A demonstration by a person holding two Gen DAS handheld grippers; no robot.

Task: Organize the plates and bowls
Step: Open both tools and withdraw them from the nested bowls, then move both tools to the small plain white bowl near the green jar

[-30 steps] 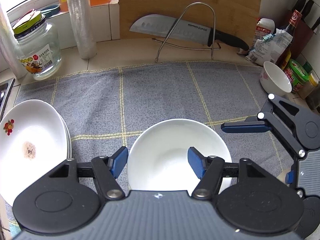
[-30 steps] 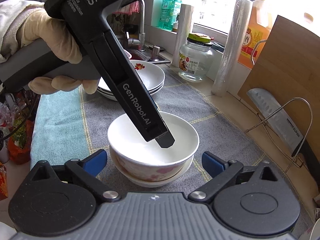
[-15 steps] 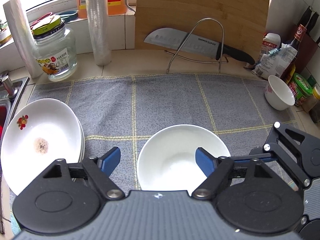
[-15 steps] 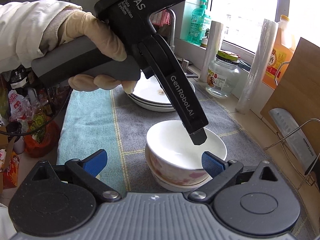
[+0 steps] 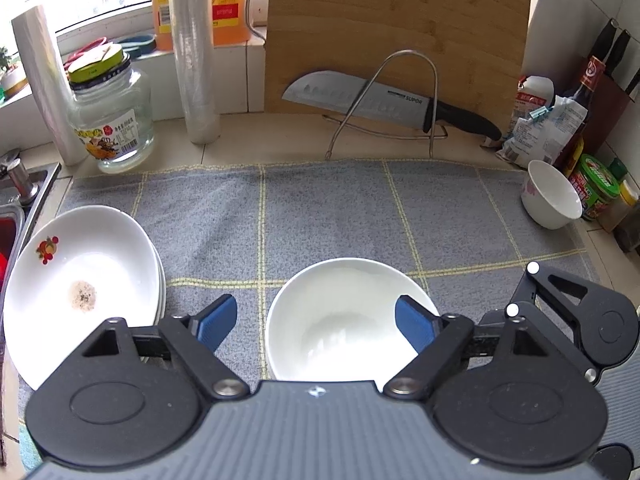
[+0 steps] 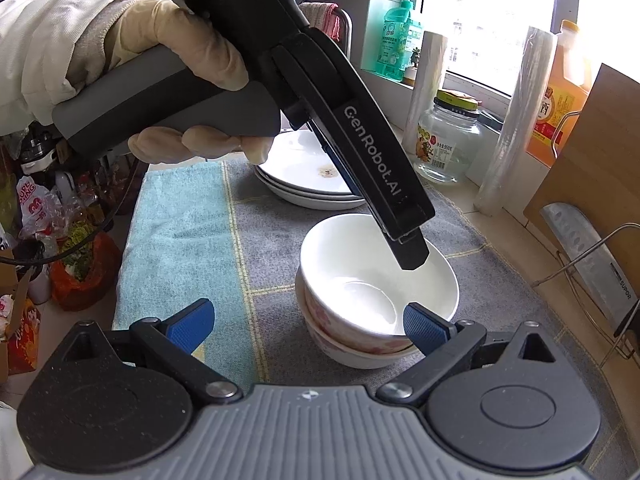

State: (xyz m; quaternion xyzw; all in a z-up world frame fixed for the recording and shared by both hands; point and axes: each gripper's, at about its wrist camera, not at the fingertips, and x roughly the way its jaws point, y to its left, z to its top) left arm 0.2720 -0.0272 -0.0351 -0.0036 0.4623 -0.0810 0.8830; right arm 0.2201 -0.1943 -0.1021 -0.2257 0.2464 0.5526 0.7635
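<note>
The stack of bowls (image 5: 340, 316) stood on the grey checked cloth (image 5: 320, 208) that covered the worktop, the white top bowl nested in pink-patterned ones below. The left gripper (image 5: 316, 322) hung just above it with its blue fingers (image 5: 216, 320) apart; they had just been opening, and neither pad pressed on the bowl. In the left wrist view the near side of the top bowl lay between the fingers: the right-hand pad overlapped its rim and the left-hand pad stood clear over the cloth. In the right wrist view a gloved hand (image 6: 176, 60) held that gripper, whose black tip sat over the far rim of the top bowl (image 6: 372, 276).

The right gripper (image 6: 308, 322) had its fingers (image 6: 190, 322) wide apart and held nothing. One pad overlapped the near rim of the stack; whether it touched could not be told. The other stood over the cloth.

A stack of plates (image 5: 84, 280) lay to the left by the sink, and a small bowl (image 5: 550, 196) sat well apart at the cloth's far right corner.
</note>
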